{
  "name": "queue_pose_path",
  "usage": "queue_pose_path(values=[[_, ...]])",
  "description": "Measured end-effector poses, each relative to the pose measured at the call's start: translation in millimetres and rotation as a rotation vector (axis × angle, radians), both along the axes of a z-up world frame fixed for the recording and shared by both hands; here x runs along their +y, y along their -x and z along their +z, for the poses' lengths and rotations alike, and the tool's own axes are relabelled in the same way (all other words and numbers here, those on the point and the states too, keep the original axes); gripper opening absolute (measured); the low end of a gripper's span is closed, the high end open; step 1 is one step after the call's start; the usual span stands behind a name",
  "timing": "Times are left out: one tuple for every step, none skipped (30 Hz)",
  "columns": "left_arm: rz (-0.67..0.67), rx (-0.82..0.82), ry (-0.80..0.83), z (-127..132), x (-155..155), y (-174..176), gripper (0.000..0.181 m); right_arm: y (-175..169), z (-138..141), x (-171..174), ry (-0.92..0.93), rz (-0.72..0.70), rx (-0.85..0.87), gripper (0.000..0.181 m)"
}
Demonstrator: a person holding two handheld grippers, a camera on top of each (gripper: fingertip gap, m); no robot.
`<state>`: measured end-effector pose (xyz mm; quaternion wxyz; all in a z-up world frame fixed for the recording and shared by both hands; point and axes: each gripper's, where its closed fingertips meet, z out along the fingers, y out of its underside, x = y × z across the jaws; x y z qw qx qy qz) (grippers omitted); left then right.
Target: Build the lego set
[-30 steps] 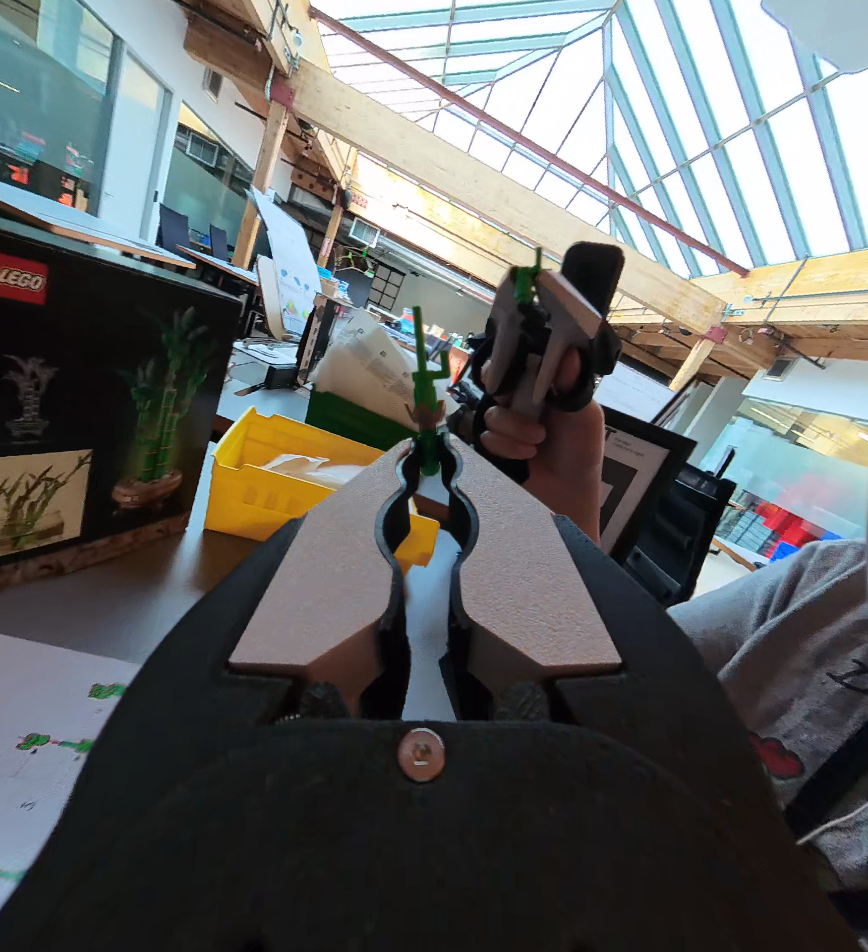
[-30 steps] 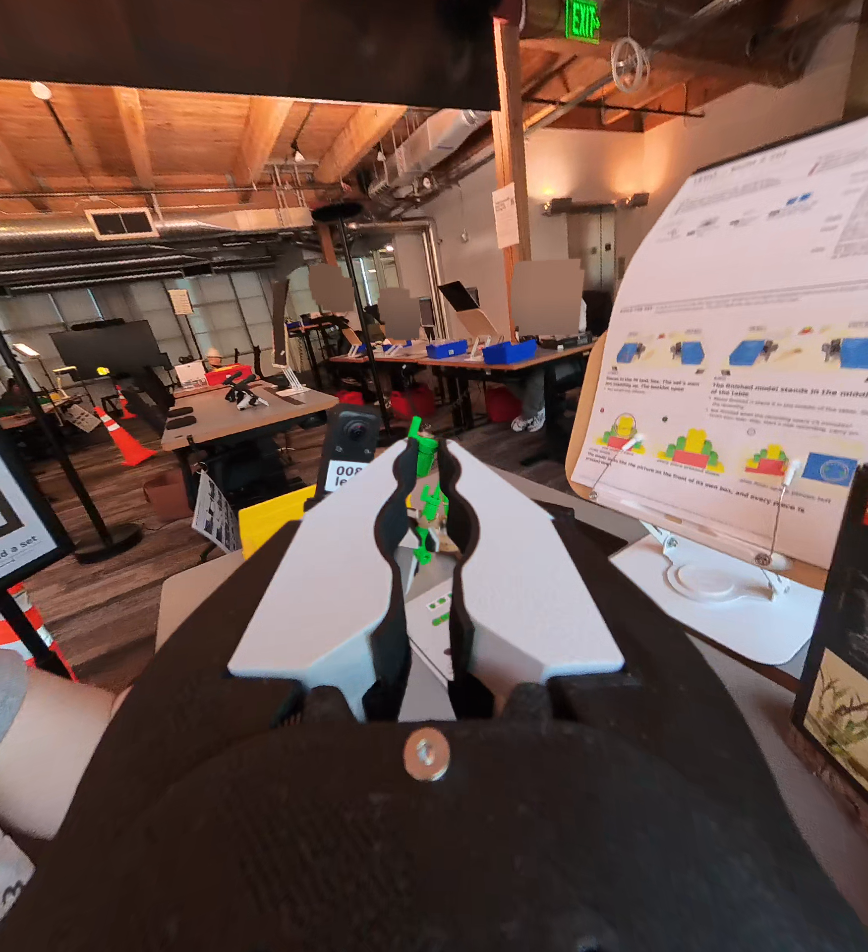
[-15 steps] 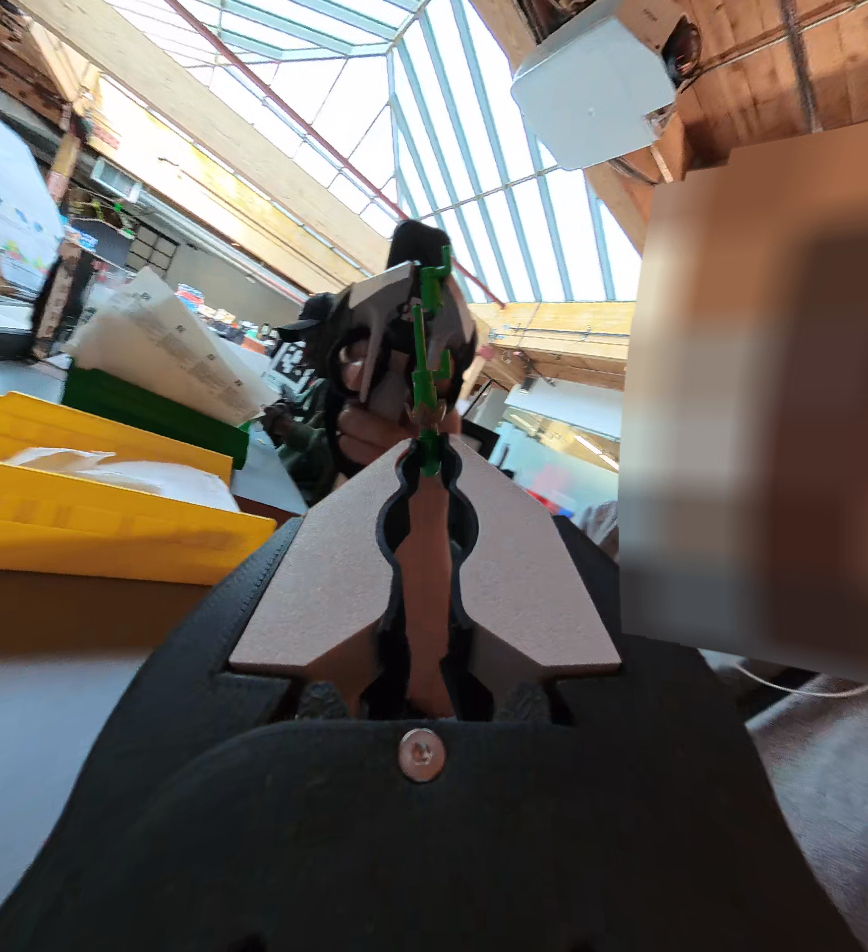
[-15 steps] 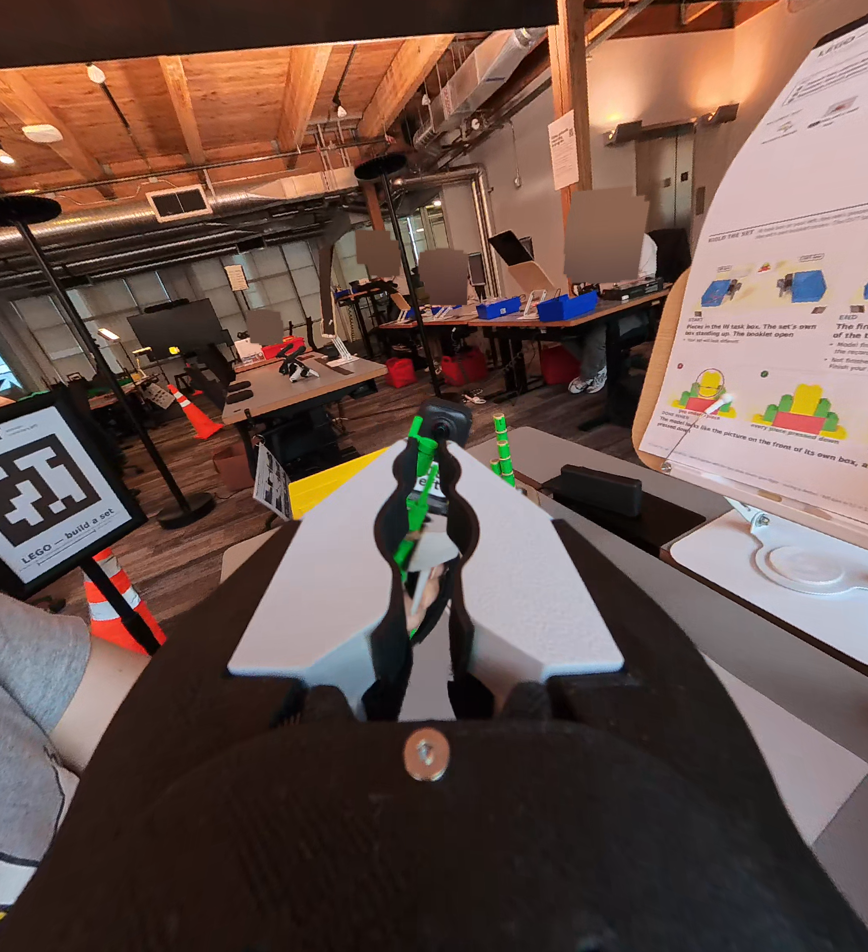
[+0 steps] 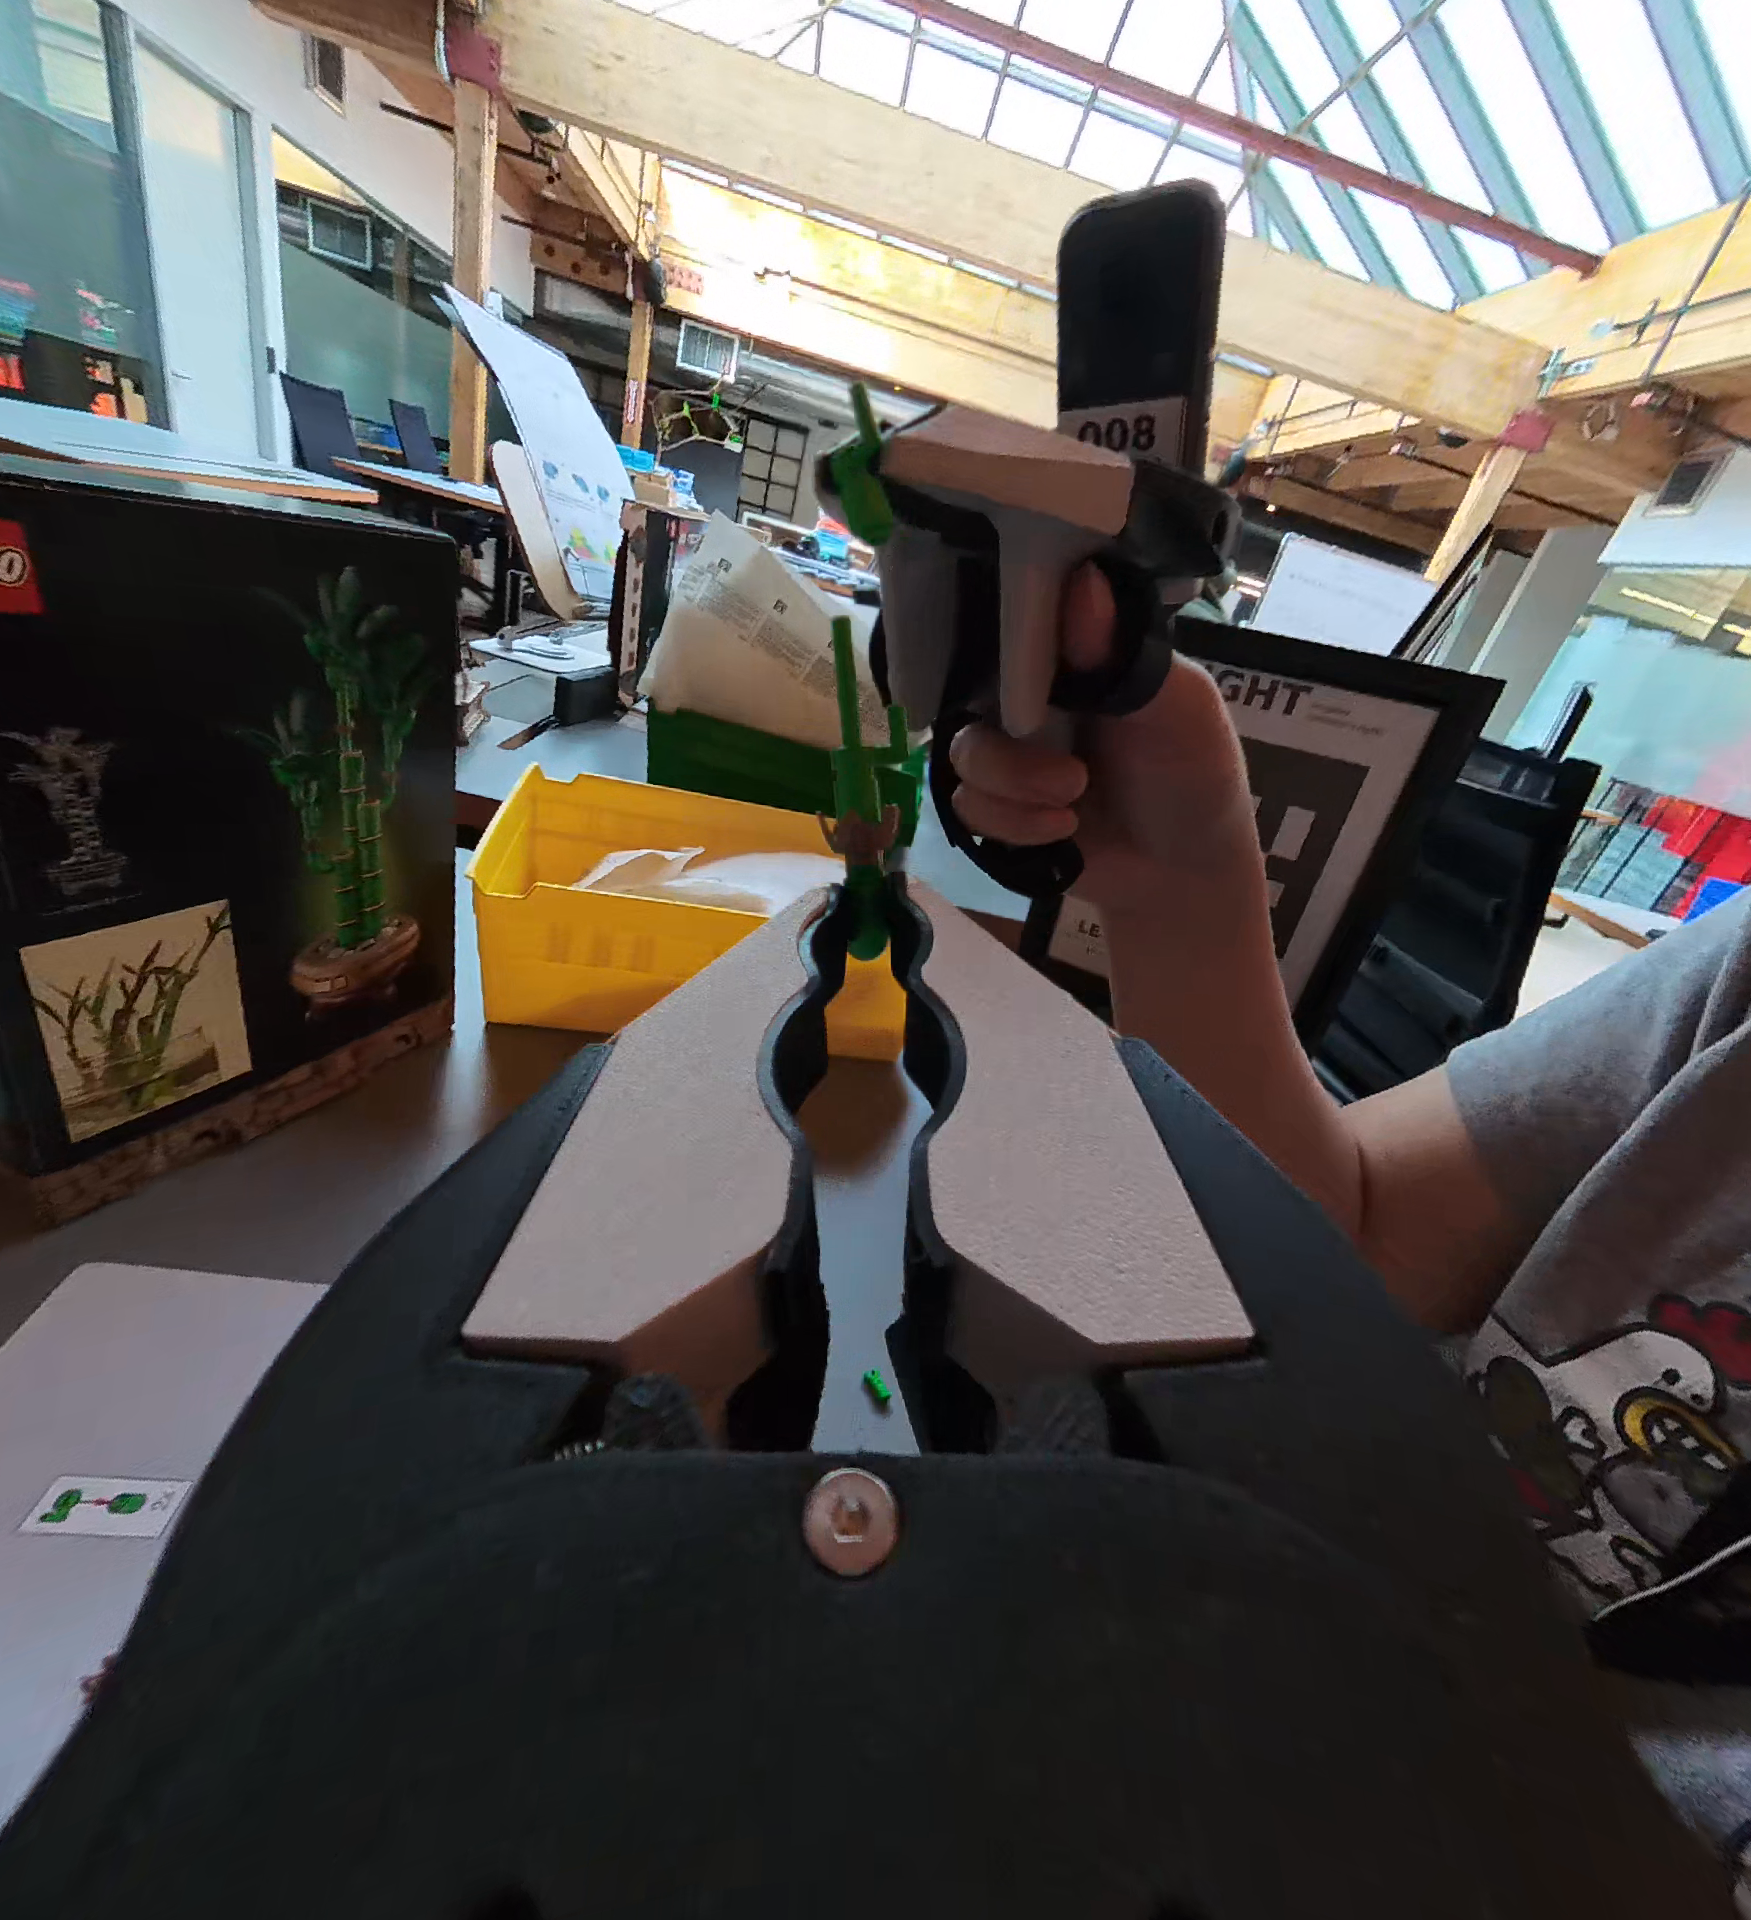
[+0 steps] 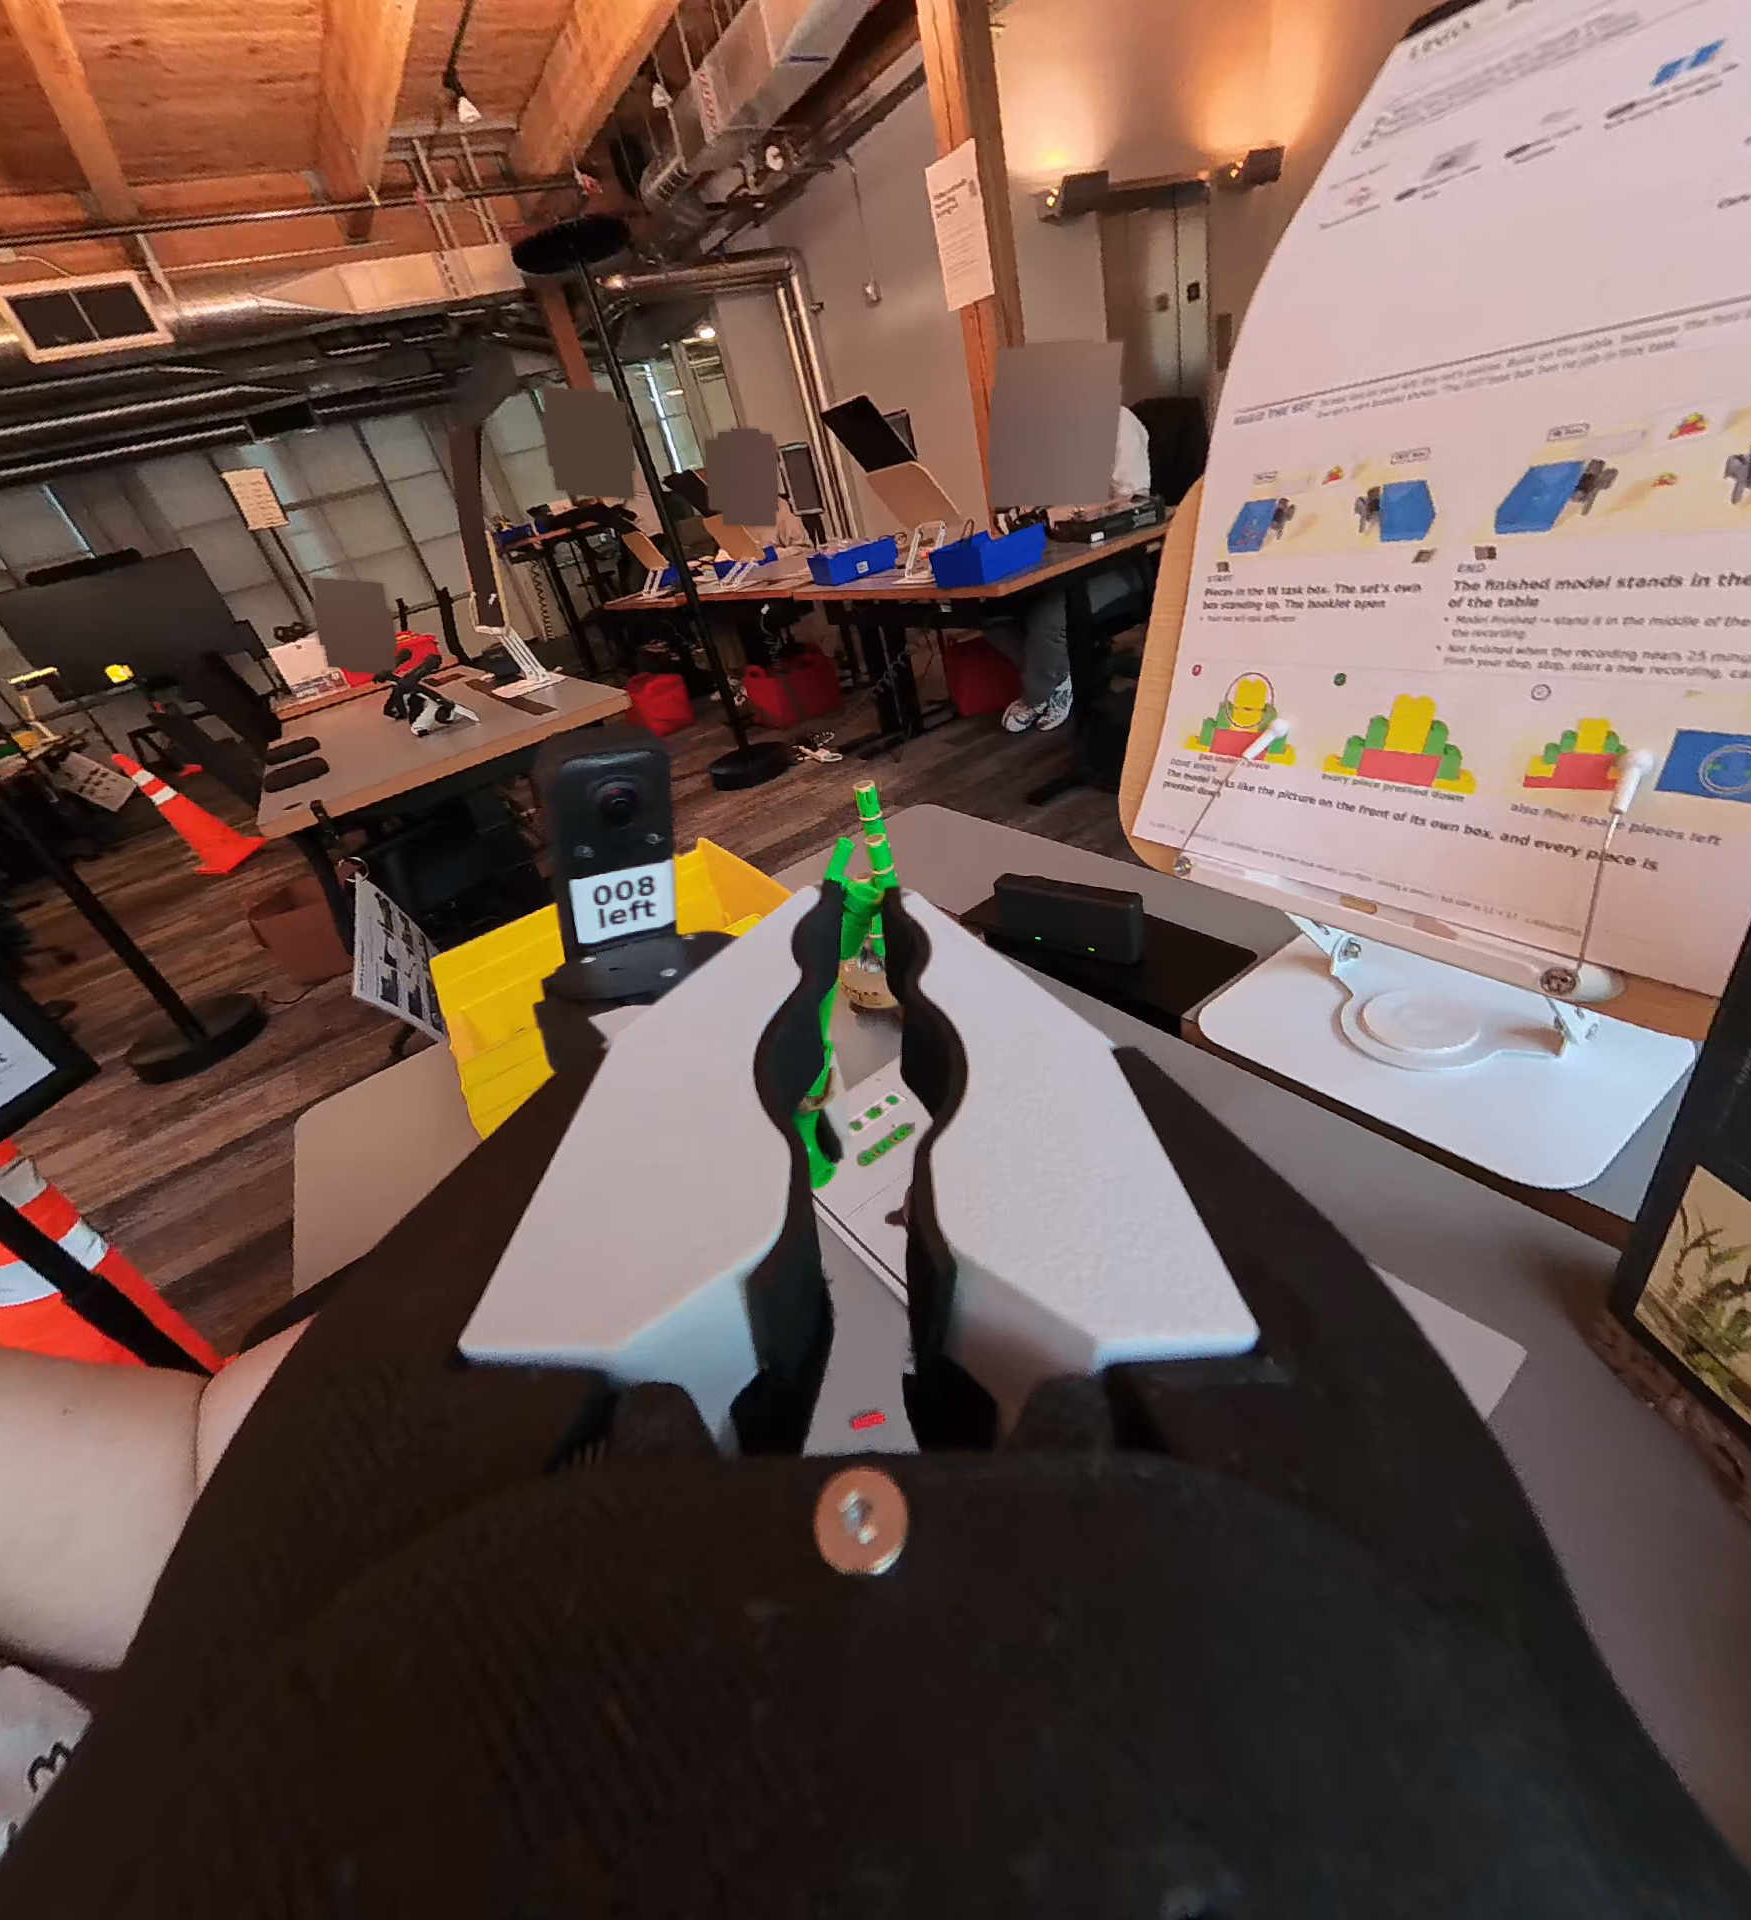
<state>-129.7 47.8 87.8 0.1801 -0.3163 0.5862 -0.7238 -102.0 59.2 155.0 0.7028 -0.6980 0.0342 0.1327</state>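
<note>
Mid-assembly: left gripper (image 5: 864,920) fingers pinch thin green stalk sub-assembly (image 5: 858,790); right gripper (image 6: 858,925) fingers clamp small green leaf piece (image 6: 856,909); next, align and press together.

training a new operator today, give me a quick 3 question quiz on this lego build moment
1. True or false: the left gripper is shut on the lower end of a green stem assembly.
2. Multiple choice: what does the right gripper pinch at its fingertips? A) a small green piece B) a red brick C) nothing
3. Fill in: behind the left gripper, to the right of the set's box, stands a ______ bin on the table.

Key: 1 true; 2 A, the small green piece shows at its tips in the left wrist view; 3 yellow.
</note>
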Motion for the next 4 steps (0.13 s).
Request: queue_pose_path(values=[[0.012, 0.004, -0.015, -1.3, -0.1, -1.1, 0.006, -2.0, -2.0, 0.9, 0.006, 0.000, 0.013, 0.006], [0.037, 0.020, -0.029, -3.5, 1.8, -3.8, 0.006, -3.5, -3.9, 1.8, 0.011, 0.004, 0.029, 0.006], [0.062, 0.040, -0.040, -5.9, 4.0, -6.4, 0.006, -4.6, -6.0, 2.8, 0.017, 0.012, 0.047, 0.006], [0.071, 0.049, -0.051, -7.1, 4.8, -6.9, 0.006, -5.2, -8.1, 4.1, 0.023, 0.022, 0.065, 0.006]])
